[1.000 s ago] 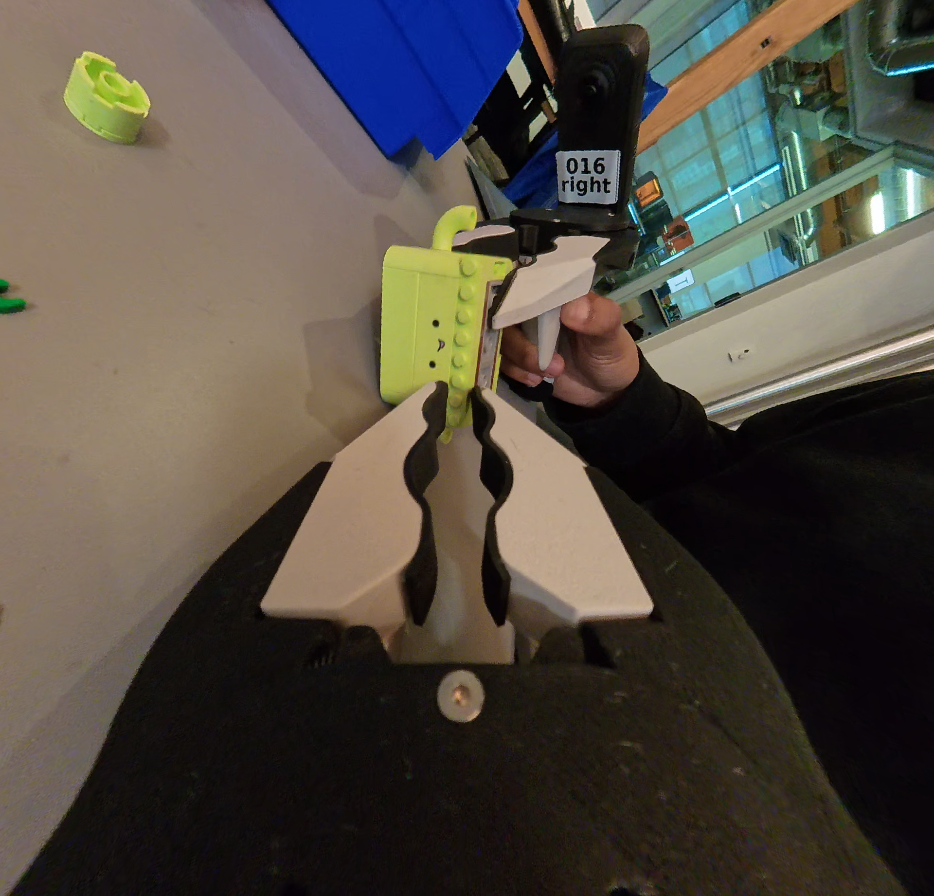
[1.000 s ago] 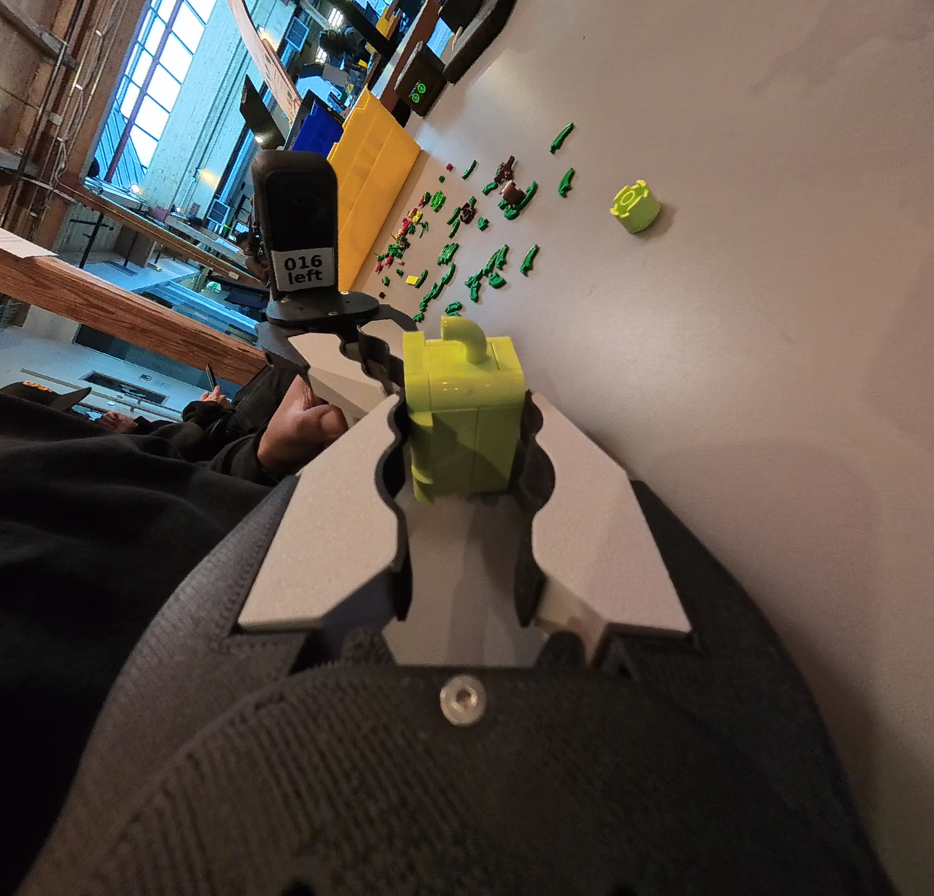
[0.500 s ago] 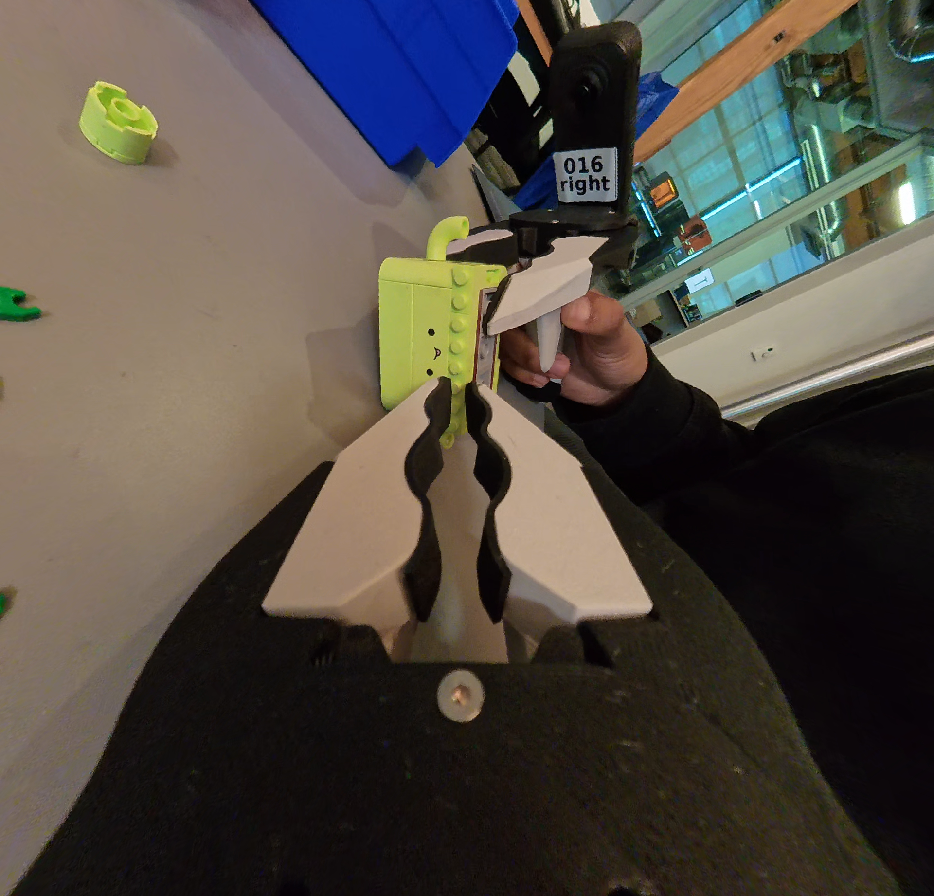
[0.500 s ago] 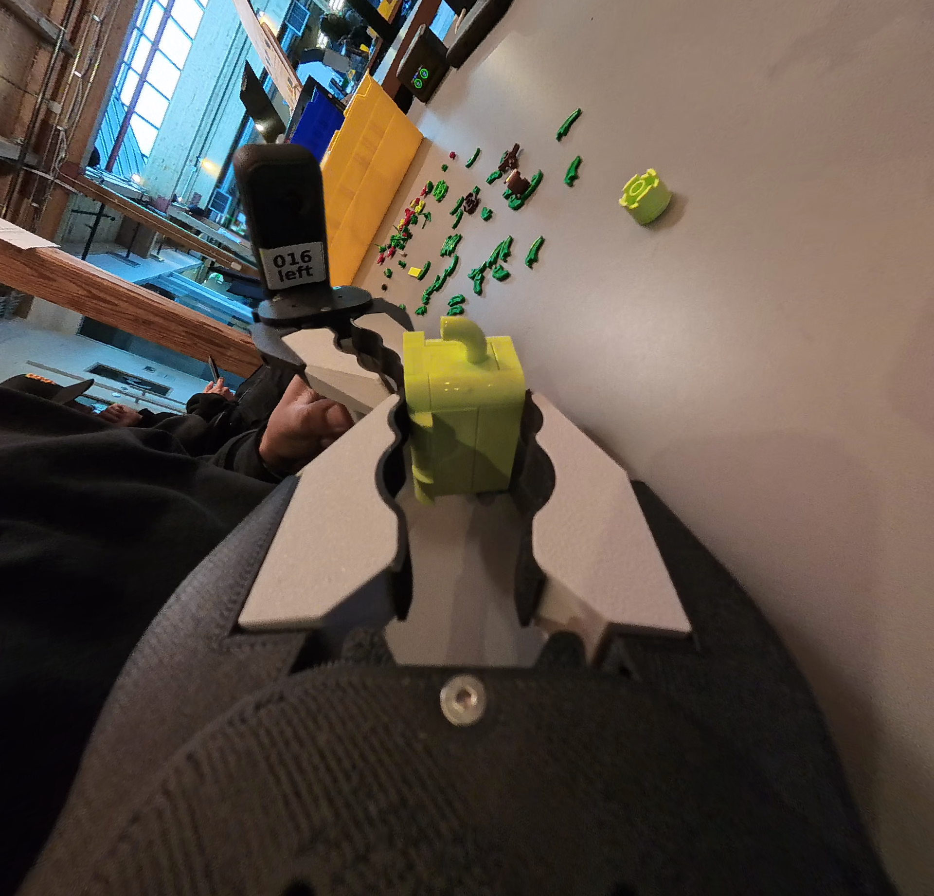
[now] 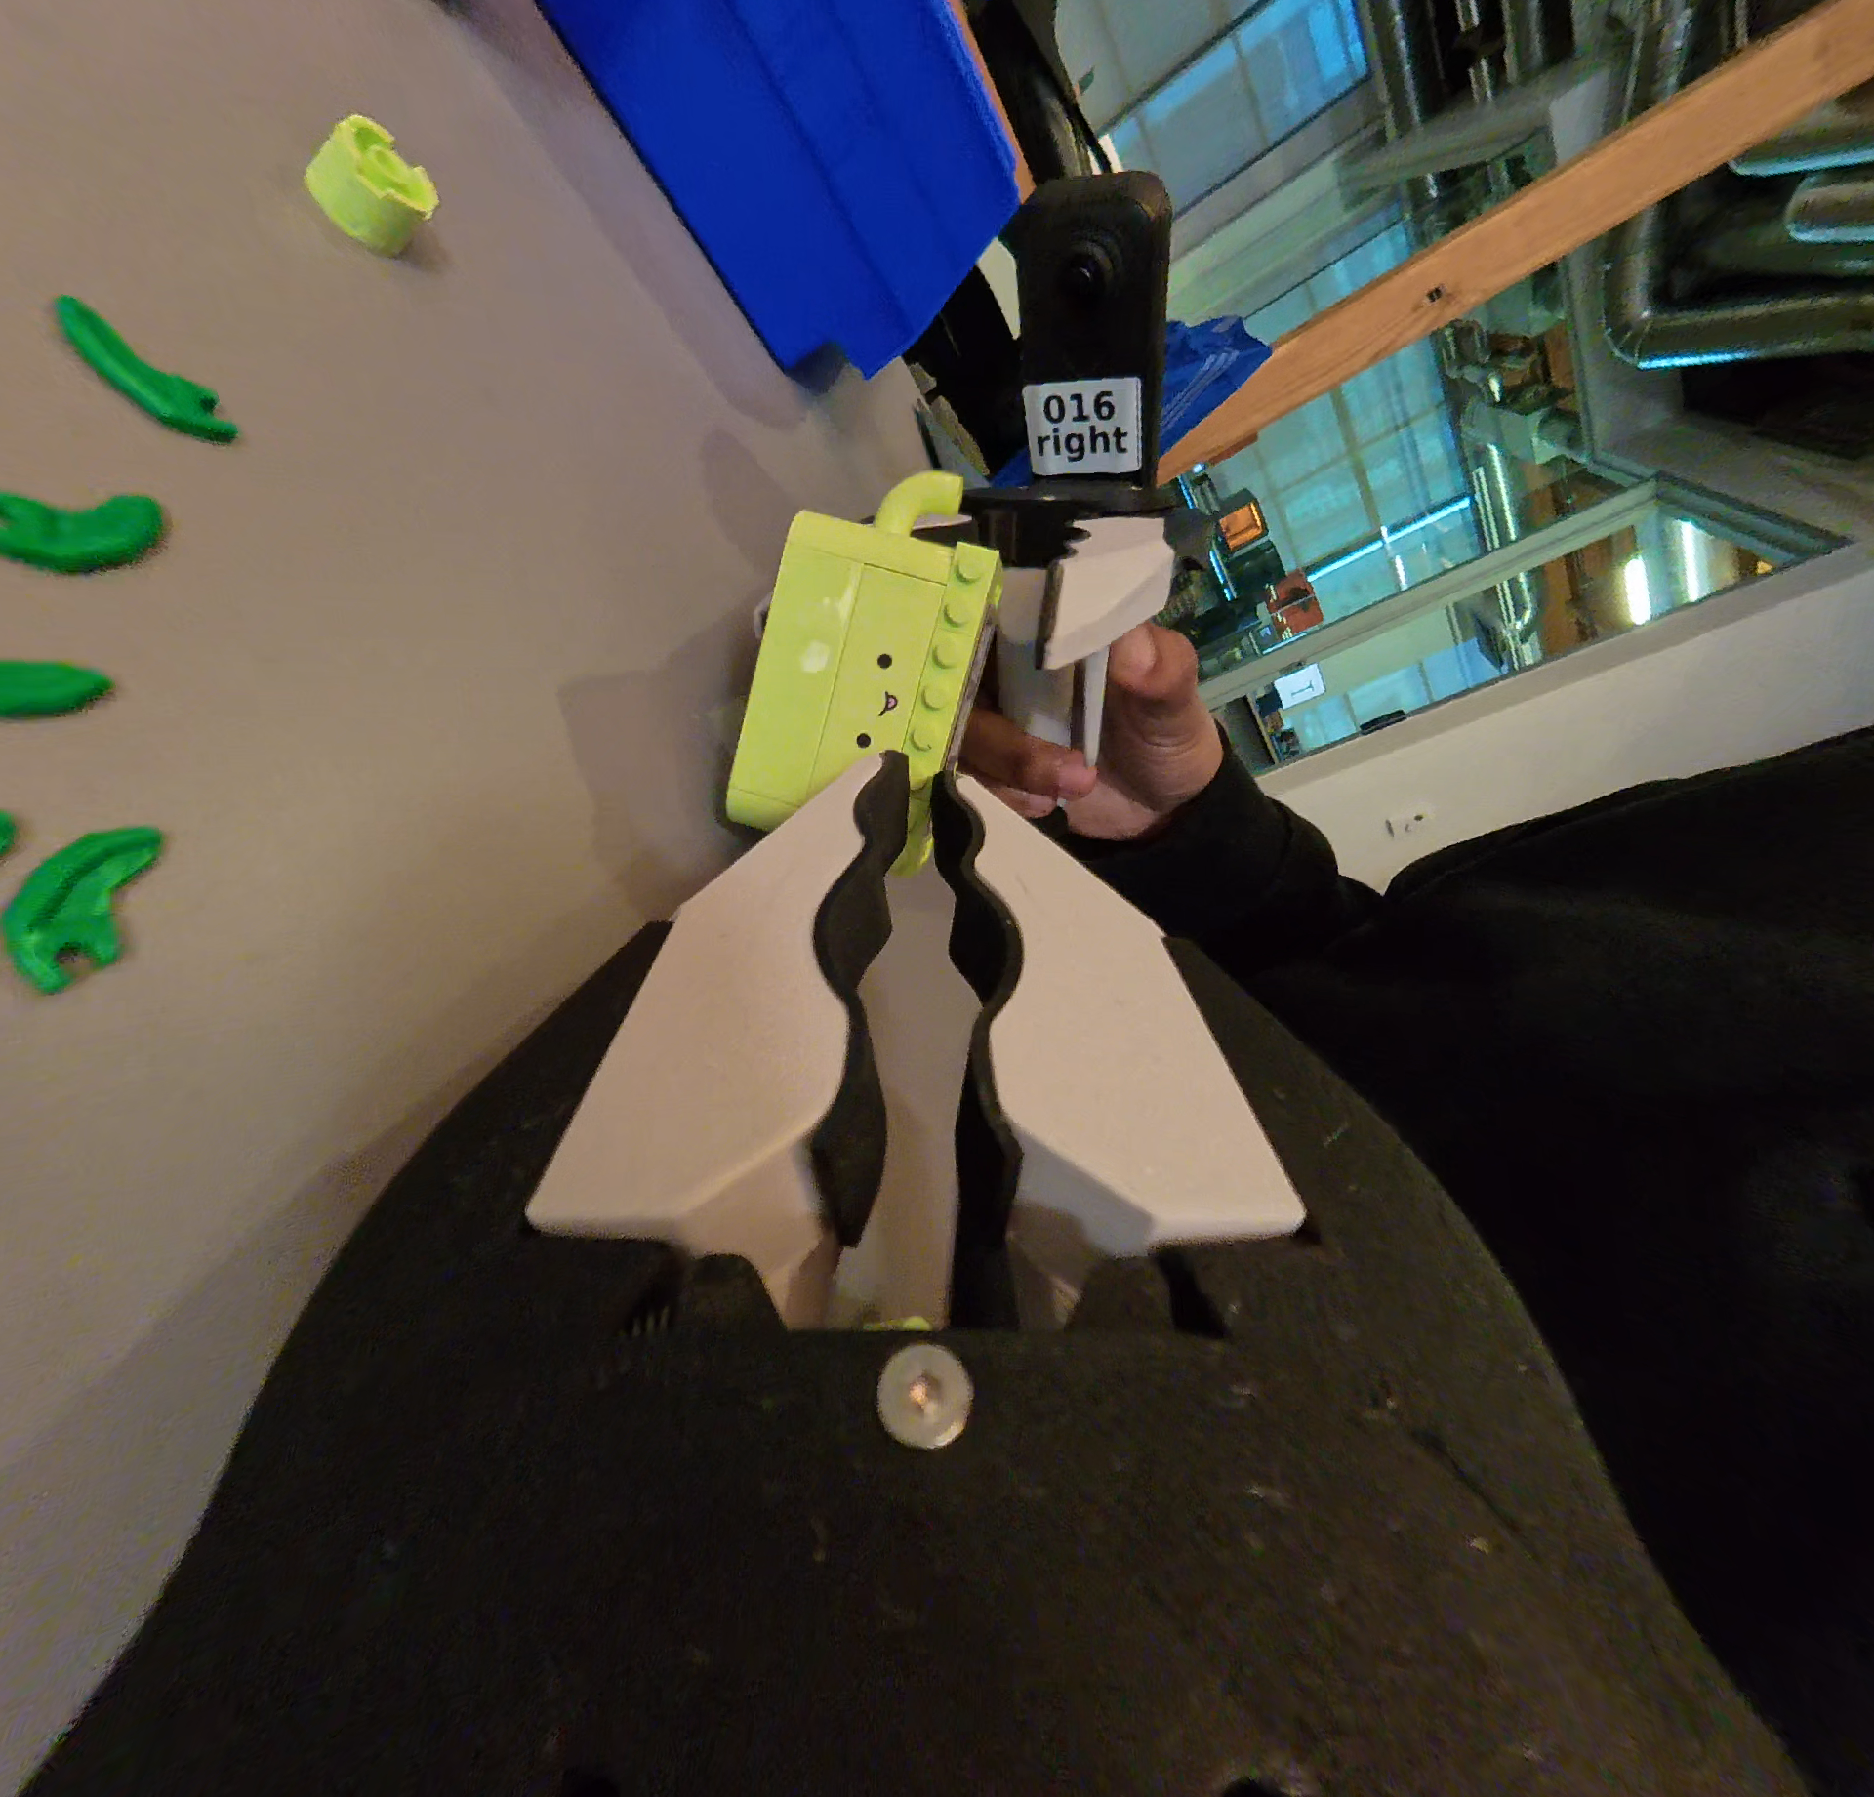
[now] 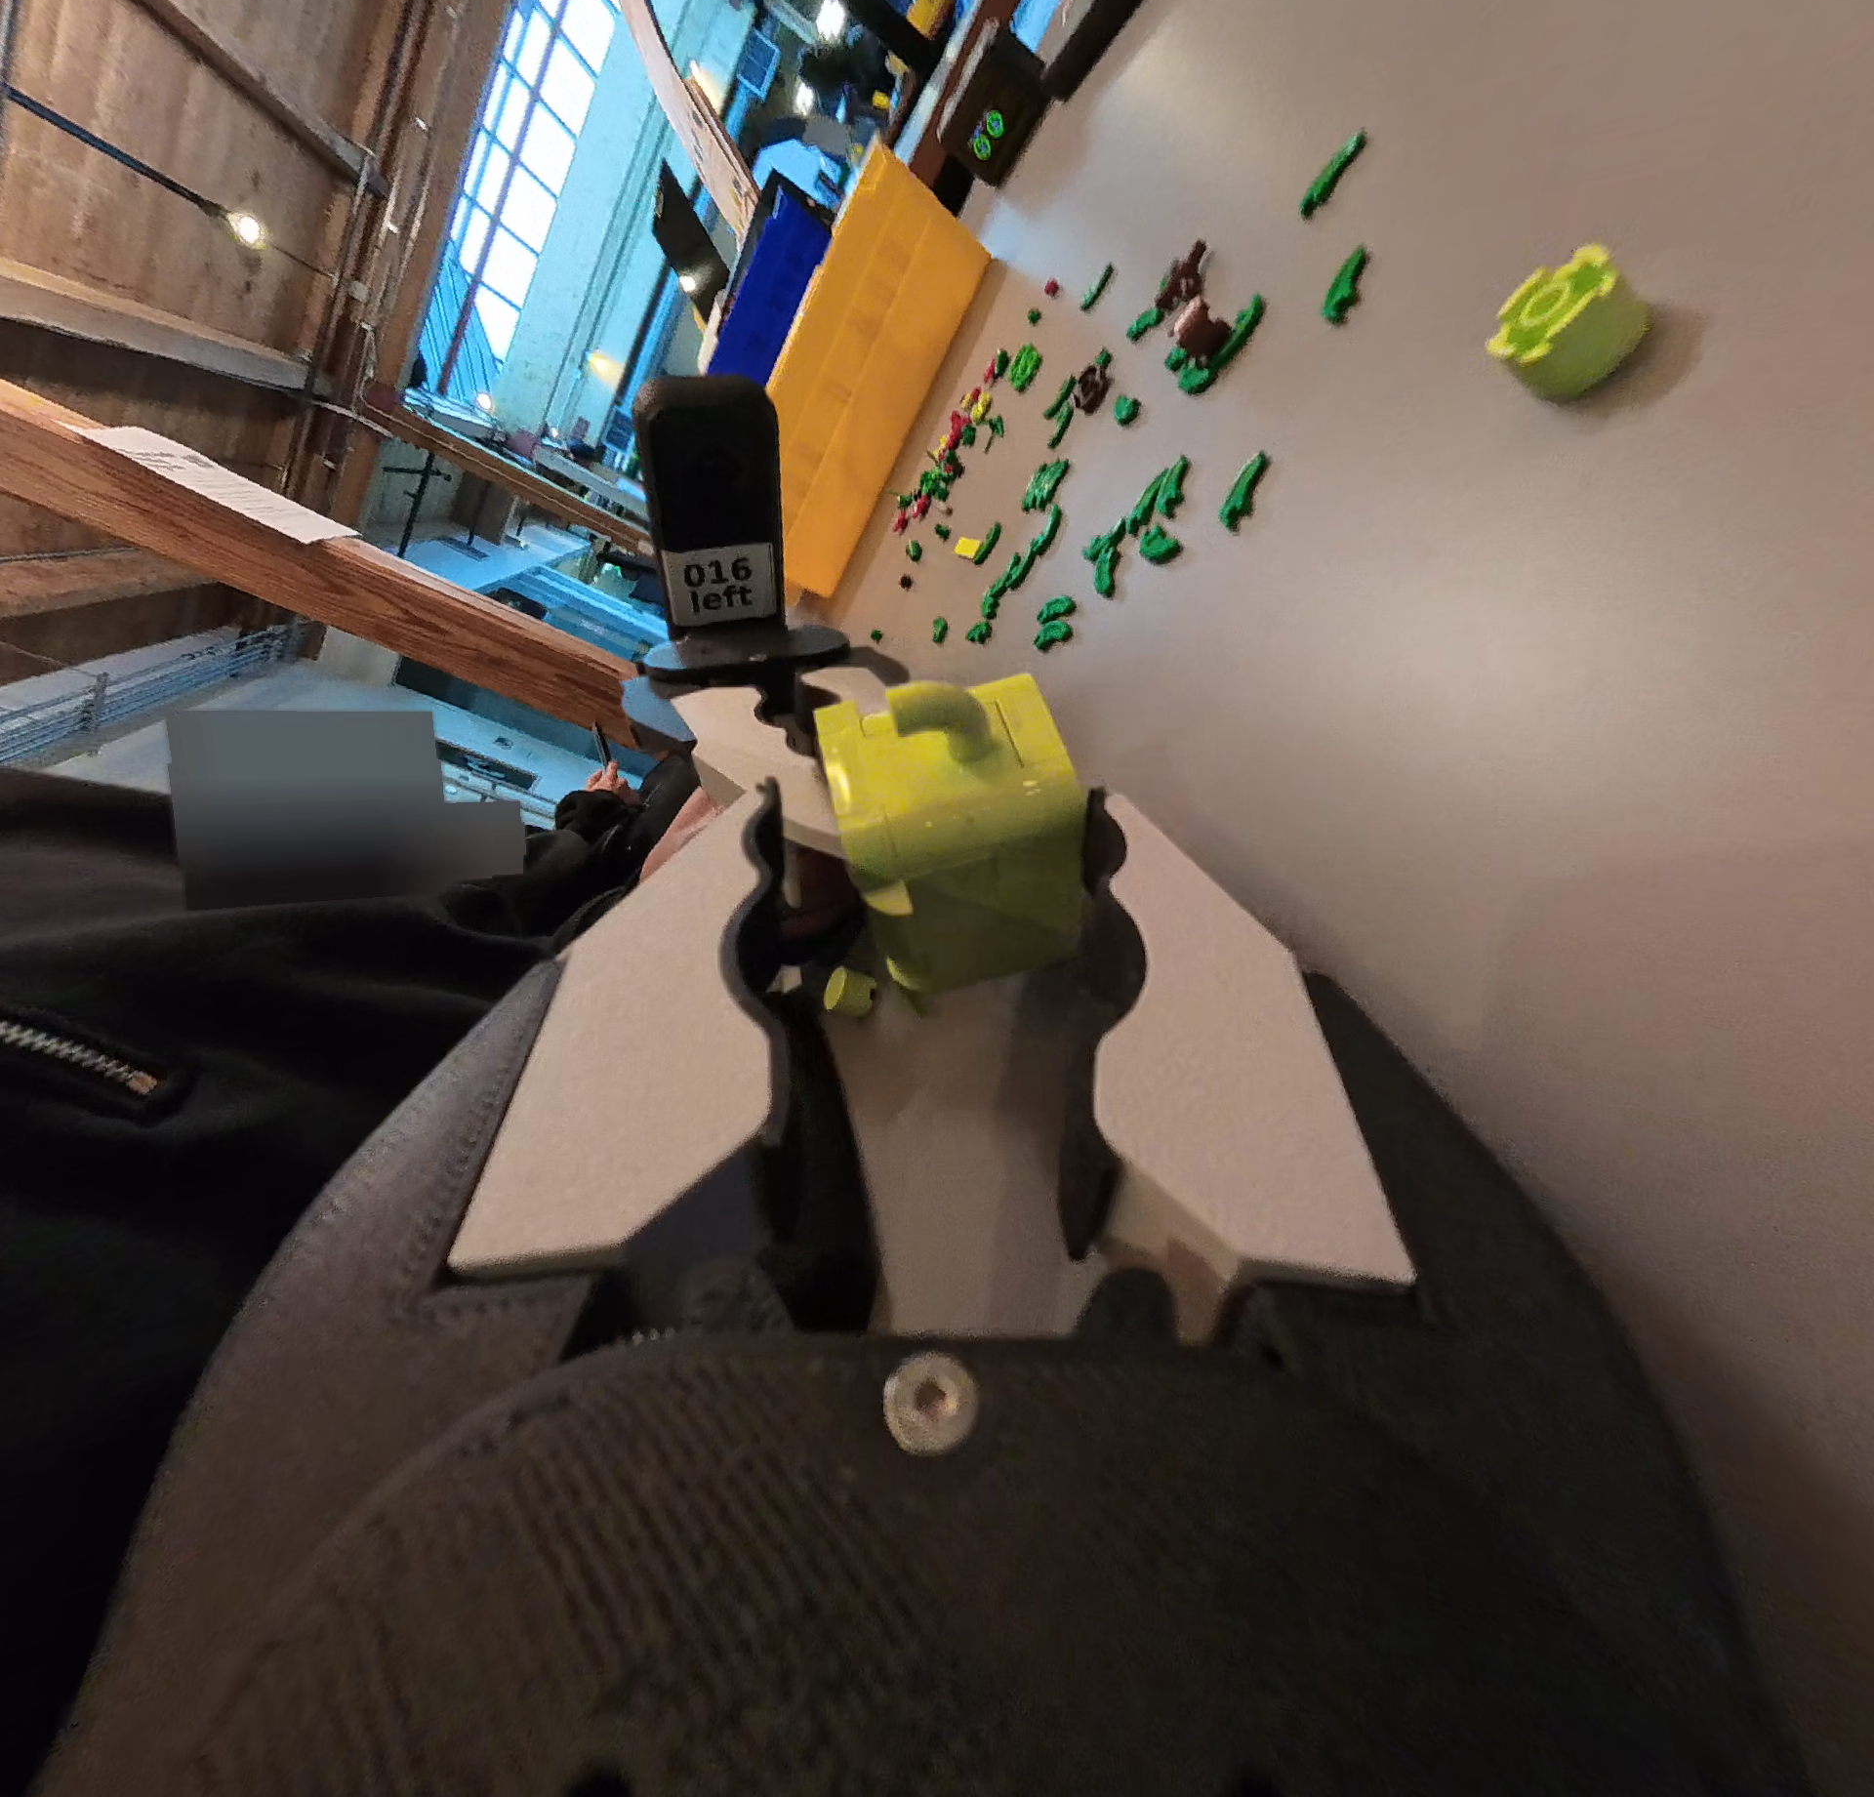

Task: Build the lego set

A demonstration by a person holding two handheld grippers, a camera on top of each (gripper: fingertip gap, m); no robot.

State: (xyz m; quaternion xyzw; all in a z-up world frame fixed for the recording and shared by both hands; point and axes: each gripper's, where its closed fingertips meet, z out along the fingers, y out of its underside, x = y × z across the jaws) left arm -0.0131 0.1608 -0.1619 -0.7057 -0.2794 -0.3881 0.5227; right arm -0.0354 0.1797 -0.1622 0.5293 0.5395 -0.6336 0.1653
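The left gripper (image 5: 916,785) pinches the studded plate on the lime block (image 5: 847,678); the right gripper (image 6: 928,871) looks spread, barely touching it — the block may twist off, dropping onto the table (image 5: 406,734).

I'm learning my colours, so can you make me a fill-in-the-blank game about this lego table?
1. The lime block shows a tiny ___.
2. The tub behind it is ___.
3. The bin beside the loose pieces is ___.
4. Those loose pieces are mostly ___.

Missing words: face, blue, yellow, green.
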